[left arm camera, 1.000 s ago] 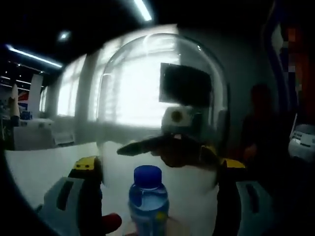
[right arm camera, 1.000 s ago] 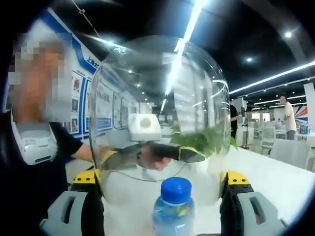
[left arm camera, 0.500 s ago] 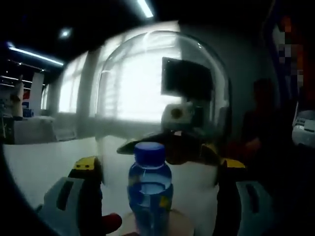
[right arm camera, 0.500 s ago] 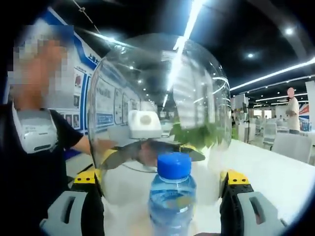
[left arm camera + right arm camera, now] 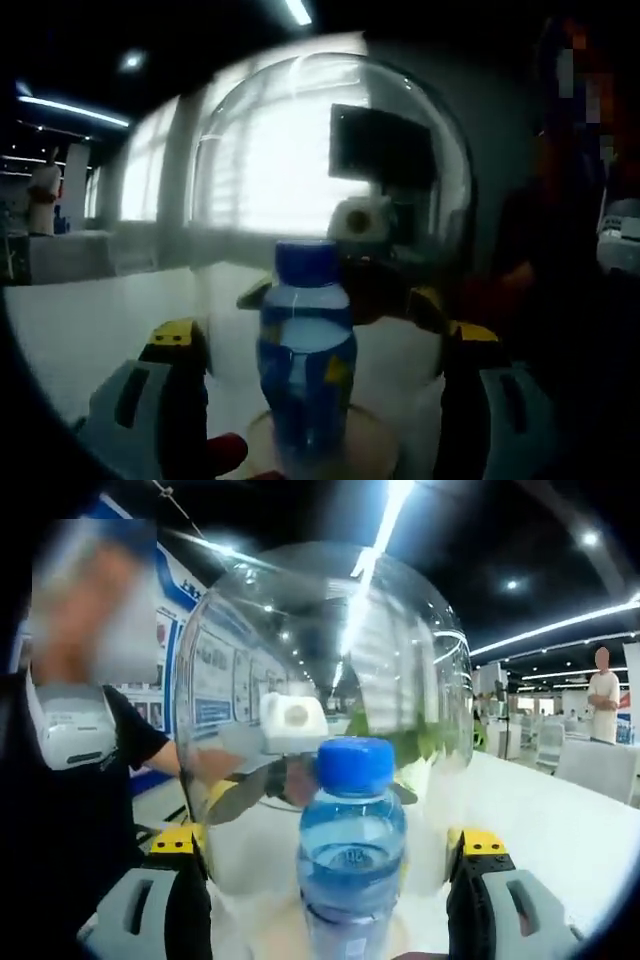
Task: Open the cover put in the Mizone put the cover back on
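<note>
Between both claws, a clear dome cover is clamped, left claw and right claw gripping opposite sides, over the blue-capped Mizone bottle on the white tabletop.

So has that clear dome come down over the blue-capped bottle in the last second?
Yes. The clear dome is lower on the bottle: the blue cap, earlier near the rim, now sits well inside it. Both grippers hold the dome.

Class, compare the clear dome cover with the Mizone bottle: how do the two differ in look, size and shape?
The dome cover is colourless and far bigger; the Mizone bottle is blue-tinted and slim. The cover has a rounded, capless top and looks empty; the bottle wears a blue cap and holds liquid. Both are see-through and upright, above the white table.
</note>
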Tool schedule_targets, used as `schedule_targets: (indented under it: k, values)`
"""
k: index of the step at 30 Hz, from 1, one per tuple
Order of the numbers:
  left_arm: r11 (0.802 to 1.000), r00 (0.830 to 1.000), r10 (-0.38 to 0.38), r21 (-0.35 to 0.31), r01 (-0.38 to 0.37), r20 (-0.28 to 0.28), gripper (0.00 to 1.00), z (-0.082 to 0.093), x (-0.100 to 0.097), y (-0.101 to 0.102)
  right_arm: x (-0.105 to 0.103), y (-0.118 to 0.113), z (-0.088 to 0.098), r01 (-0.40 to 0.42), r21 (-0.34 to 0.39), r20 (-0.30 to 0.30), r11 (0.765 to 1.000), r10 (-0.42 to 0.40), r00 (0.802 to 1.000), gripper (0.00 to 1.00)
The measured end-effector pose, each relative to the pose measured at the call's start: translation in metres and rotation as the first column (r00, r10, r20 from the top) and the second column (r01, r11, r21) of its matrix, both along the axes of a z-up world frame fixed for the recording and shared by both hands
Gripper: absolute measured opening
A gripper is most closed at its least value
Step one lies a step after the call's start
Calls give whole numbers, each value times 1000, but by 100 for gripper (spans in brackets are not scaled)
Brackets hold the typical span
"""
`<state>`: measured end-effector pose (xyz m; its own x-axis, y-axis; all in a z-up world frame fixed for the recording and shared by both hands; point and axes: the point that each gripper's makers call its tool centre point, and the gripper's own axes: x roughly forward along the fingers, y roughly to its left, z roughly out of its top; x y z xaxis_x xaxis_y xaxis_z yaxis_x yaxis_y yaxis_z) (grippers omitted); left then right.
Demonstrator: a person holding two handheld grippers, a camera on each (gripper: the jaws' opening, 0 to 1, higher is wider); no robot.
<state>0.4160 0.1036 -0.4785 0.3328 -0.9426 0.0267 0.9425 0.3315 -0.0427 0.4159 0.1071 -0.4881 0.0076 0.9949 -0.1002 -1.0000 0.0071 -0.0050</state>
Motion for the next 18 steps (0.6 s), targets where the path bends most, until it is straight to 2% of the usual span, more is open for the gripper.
schedule_targets:
  k: [18]
  values:
    - [999, 1000, 3, 44, -2, -11, 83, -23, 4, -3, 2, -2, -24, -3, -23, 5, 1000, 3, 1000, 91]
